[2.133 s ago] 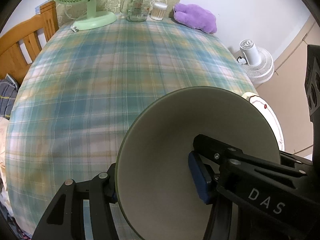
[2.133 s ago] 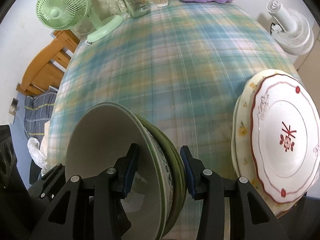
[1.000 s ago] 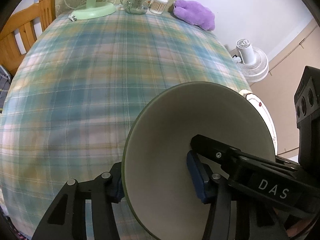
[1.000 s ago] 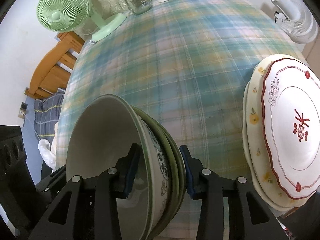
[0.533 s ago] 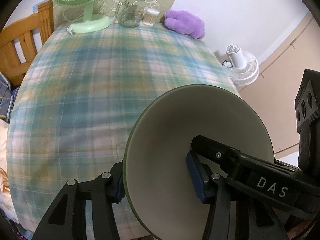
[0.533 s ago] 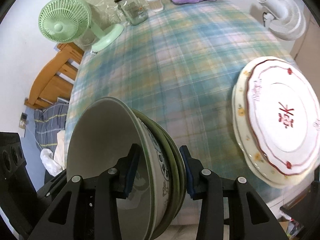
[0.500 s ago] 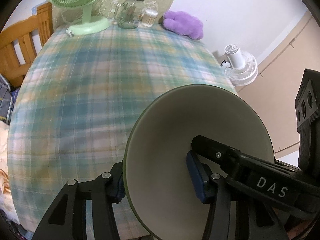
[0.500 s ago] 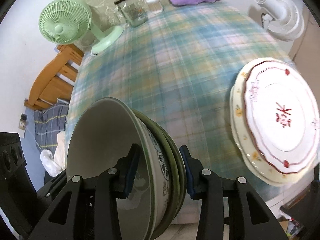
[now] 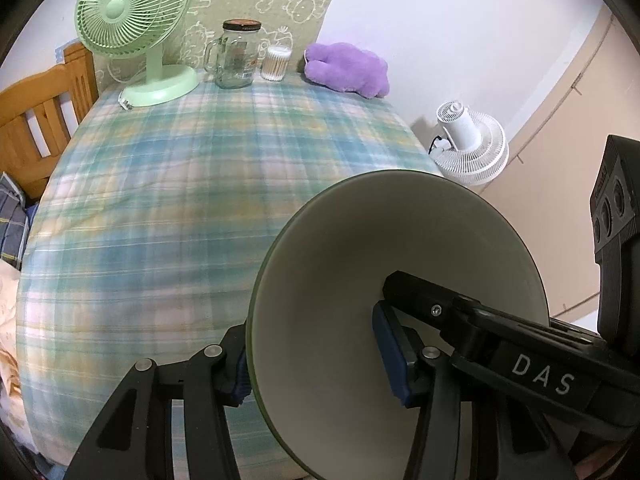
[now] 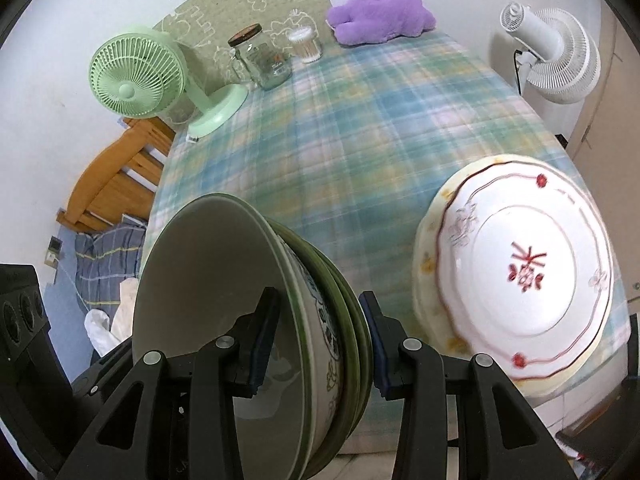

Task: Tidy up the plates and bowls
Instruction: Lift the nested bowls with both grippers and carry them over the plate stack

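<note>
Since a second ago I've raised both tools; the plaid table (image 9: 160, 200) sits lower. My left gripper (image 9: 316, 350) and right gripper (image 10: 320, 340) stay clamped on the nested bowls (image 10: 224, 320), stacked plates (image 10: 520, 272) just right, green fan (image 9: 128, 16) far ahead; set-down comes next, I judge

Right claw (image 10: 320, 340) occupies the lower centre of the frame, clamped across a stack of bowls (image 10: 248, 320) held on edge. Innermost bowl pale grey-green; next shows a dark pattern; outer rims green. Lower right: white plate with red trim (image 10: 528, 268) lying on a cream flowered plate (image 10: 430, 280), on the plaid-covered table (image 10: 360, 120). Upper left: green fan (image 10: 138, 76). Top centre: glass jar (image 10: 264, 58).
</note>
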Demonstrator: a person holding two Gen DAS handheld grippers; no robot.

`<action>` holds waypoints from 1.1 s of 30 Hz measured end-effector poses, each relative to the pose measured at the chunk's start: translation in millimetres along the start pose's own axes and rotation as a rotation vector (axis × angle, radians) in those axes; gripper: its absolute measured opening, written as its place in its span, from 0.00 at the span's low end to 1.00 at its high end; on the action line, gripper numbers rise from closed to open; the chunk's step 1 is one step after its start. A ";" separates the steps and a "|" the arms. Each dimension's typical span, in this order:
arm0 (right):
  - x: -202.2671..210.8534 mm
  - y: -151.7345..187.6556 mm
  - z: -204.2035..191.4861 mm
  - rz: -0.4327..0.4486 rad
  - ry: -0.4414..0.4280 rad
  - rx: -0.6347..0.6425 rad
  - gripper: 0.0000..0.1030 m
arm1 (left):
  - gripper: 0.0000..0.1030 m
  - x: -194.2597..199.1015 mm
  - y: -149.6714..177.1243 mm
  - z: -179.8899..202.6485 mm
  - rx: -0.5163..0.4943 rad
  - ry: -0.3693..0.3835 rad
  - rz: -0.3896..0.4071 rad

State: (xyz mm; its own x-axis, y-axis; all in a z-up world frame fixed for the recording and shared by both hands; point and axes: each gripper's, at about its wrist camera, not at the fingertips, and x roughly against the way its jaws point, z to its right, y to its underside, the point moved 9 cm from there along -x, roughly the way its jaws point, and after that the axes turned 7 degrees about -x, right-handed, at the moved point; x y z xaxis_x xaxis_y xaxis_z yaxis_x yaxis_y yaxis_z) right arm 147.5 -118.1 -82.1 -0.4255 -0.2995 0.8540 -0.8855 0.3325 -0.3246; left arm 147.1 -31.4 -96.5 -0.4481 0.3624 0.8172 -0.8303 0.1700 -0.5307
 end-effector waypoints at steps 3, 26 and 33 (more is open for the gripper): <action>6.5 -11.0 12.5 -0.003 -0.004 0.028 0.42 | 0.50 -4.6 -4.5 14.5 0.018 -0.004 0.009; 36.1 -65.4 122.1 -0.036 -0.003 0.113 0.42 | 0.50 -58.4 -25.6 125.5 0.100 -0.030 0.031; 33.9 -71.4 150.4 -0.061 0.007 0.121 0.42 | 0.50 -76.7 -21.8 143.0 0.123 -0.027 0.003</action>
State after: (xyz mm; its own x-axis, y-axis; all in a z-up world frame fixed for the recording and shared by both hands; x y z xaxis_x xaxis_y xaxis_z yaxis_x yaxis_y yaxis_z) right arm 168.2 -286.4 -91.1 -0.3694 -0.3095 0.8762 -0.9258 0.2038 -0.3183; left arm 152.2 -193.9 -115.5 -0.4579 0.3378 0.8223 -0.8627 0.0546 -0.5028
